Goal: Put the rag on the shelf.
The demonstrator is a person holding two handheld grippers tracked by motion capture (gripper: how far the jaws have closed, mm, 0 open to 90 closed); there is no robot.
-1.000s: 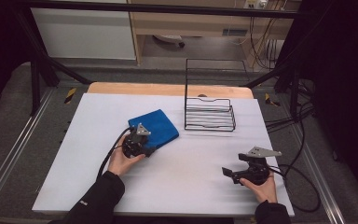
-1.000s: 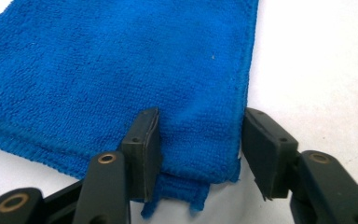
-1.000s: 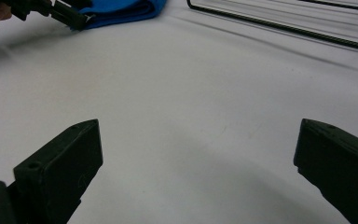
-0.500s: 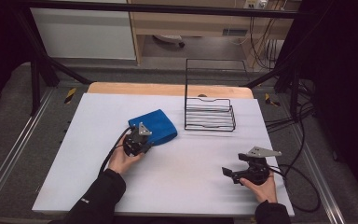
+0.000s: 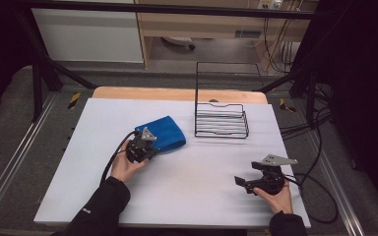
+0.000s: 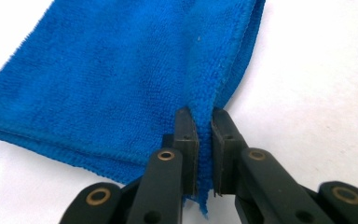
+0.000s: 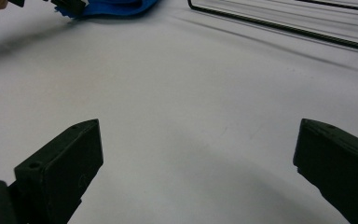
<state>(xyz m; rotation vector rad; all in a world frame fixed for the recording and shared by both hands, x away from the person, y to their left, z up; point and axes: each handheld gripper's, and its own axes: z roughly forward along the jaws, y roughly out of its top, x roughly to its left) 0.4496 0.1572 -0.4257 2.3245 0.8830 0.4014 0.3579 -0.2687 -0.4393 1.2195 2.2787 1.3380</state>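
1. The blue cloth (image 5: 162, 133) lies folded on the white bench (image 5: 78, 187), left of centre.
2. The left gripper (image 6: 204, 154) has just been closing; its fingers (image 6: 186, 140) now pinch the cloth's near corner (probably to lift or unfold it).
3. The right gripper (image 5: 243, 183) rests well apart, fingers (image 7: 65, 163) spread wide on nothing, seemingly waiting.
4. A black wire rack (image 5: 221, 120) stands just beyond the cloth; nothing blocks the way.
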